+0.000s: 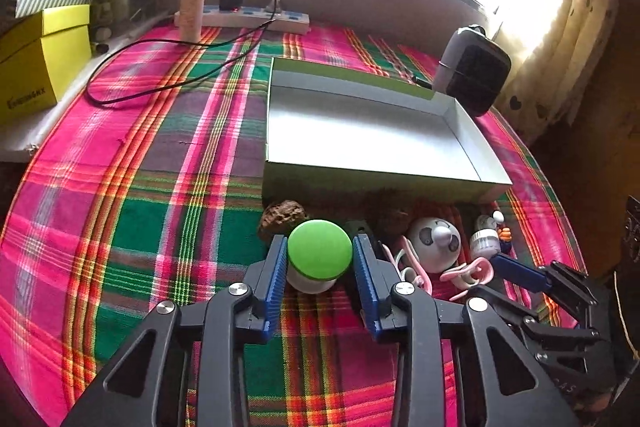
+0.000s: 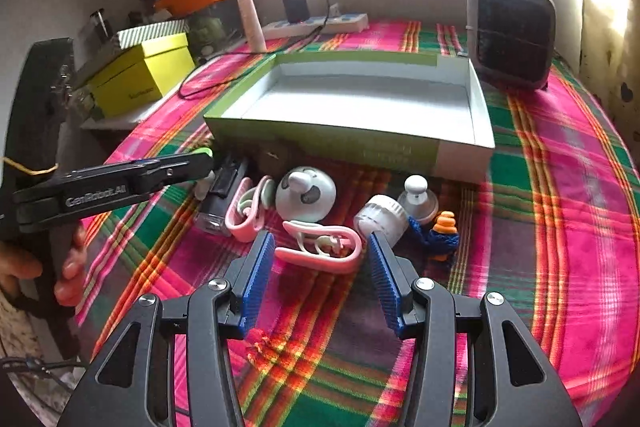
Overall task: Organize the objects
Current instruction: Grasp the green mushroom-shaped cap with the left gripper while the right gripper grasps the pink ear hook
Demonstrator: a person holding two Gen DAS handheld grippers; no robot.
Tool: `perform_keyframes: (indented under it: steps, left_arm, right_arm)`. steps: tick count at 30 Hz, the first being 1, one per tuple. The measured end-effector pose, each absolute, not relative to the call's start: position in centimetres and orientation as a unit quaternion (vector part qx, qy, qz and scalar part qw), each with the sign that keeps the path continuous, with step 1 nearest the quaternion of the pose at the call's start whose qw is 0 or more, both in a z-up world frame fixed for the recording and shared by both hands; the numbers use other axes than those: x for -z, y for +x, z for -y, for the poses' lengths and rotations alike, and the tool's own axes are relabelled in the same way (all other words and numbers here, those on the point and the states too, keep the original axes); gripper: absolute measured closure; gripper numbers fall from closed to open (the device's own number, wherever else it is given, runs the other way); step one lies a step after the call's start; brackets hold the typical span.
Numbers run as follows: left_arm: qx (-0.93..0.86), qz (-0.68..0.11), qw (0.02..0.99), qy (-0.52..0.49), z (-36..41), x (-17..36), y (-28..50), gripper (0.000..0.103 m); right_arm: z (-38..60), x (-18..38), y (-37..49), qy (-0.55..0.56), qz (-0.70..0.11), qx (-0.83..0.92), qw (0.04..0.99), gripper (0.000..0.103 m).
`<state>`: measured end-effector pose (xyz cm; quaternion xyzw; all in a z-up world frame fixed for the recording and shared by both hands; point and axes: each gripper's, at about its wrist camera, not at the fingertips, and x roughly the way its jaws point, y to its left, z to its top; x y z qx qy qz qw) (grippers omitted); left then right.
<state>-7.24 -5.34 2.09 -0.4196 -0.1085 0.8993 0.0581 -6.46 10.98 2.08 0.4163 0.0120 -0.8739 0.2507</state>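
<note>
**Operator:** Looking through the left wrist camera, I am seeing the left gripper (image 1: pixel 320 259) pinching a green-capped jar (image 1: pixel 319 254), both blue pads pressing on the sides of its lid. The jar is sitting on the plaid tablecloth (image 1: pixel 132 227), just at six o'clock of the open box (image 1: pixel 372 179), whose white inside is lying bare.

**Observer:** What is lying around it?

**Operator:** At eleven o'clock of the jar a brown lumpy rock (image 1: pixel 282 218) is resting against the box's near wall. At three o'clock a round panda-faced toy (image 1: pixel 435 239) and pink clips (image 1: pixel 466 271) are lying, with the right gripper's blue finger reaching in beside them.

**Observer:** And the other camera?

**Operator:** Through the right wrist camera, I am holding the right gripper (image 2: pixel 322 267) spread wide, a pink clip (image 2: pixel 320 247) lying between its pads, neither pad touching it. At twelve o'clock the panda toy (image 2: pixel 306 198) is sitting near the box (image 2: pixel 328 143). At two o'clock a white ribbed cap (image 2: pixel 380 219) and a blue and orange knitted piece (image 2: pixel 442 235) are lying close together. At ten o'clock the left gripper (image 2: pixel 200 163) is reaching in, a hand (image 2: pixel 68 267) gripping its handle.
</note>
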Motion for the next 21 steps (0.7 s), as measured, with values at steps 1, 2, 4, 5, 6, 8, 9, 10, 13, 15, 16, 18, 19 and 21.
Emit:
perform_keyframes:
  steps: [1, 2, 4, 5, 6, 8, 9, 10, 13, 15, 16, 18, 19, 21]
  left_arm:
    - [-0.899, 0.109, 0.057, -0.420, 5.3, -2.1, -7.3, 0.072]
    - [-0.899, 0.107, 0.059, -0.420, 5.3, -2.1, -7.2, 0.072]
    - [-0.899, 0.107, 0.055, -0.420, 5.5, -2.1, -7.1, 0.072]
    - [-0.899, 0.106, 0.053, -0.421, 5.8, -2.2, -7.0, 0.072]
    - [-0.898, 0.106, 0.052, -0.424, 5.9, -2.1, -7.0, 0.072]
    - [-0.897, 0.103, 0.053, -0.426, 6.2, -2.2, -6.9, 0.072]
    - [-0.898, 0.098, 0.049, -0.426, 6.3, -2.2, -6.7, 0.072]
    - [-0.898, 0.096, 0.049, -0.427, 6.5, -2.2, -6.7, 0.072]
    - [-0.897, 0.094, 0.051, -0.428, 6.7, -2.2, -6.5, 0.072]
    - [-0.898, 0.089, 0.053, -0.428, 6.7, -2.1, -6.5, 0.072]
    - [-0.898, 0.088, 0.053, -0.428, 6.7, -2.1, -6.5, 0.072]
    - [-0.896, 0.088, 0.054, -0.431, 6.8, -2.0, -6.6, 0.072]
    - [-0.895, 0.087, 0.054, -0.434, 6.8, -1.9, -6.7, 0.071]
    - [-0.892, 0.086, 0.055, -0.440, 6.7, -1.6, -6.9, 0.071]
  right_arm:
    - [-10.9, -2.1, -6.4, 0.418, -0.013, 0.872, 0.255, 0.053]
    - [-10.7, -2.0, -6.2, 0.420, -0.016, 0.869, 0.260, 0.053]
    - [-10.1, -2.0, -5.7, 0.423, -0.024, 0.864, 0.274, 0.053]
    - [-9.7, -2.0, -5.4, 0.424, -0.028, 0.860, 0.284, 0.053]
    - [-9.6, -2.0, -5.2, 0.426, -0.029, 0.857, 0.289, 0.053]
    - [-9.2, -2.2, -4.9, 0.424, -0.035, 0.856, 0.295, 0.054]
    - [-9.2, -2.3, -4.9, 0.419, -0.037, 0.858, 0.295, 0.053]
    - [-9.4, -2.4, -4.9, 0.417, -0.035, 0.859, 0.294, 0.053]
    - [-9.6, -2.6, -5.4, 0.413, -0.040, 0.866, 0.280, 0.053]
    - [-9.3, -2.3, -5.8, 0.416, -0.054, 0.862, 0.284, 0.054]
    - [-9.1, -2.1, -5.9, 0.418, -0.058, 0.860, 0.286, 0.053]
    - [-8.5, -1.6, -6.3, 0.427, -0.072, 0.855, 0.286, 0.053]
    - [-8.4, -1.4, -6.4, 0.428, -0.077, 0.854, 0.287, 0.053]
    - [-8.0, -1.1, -6.7, 0.429, -0.086, 0.851, 0.289, 0.053]
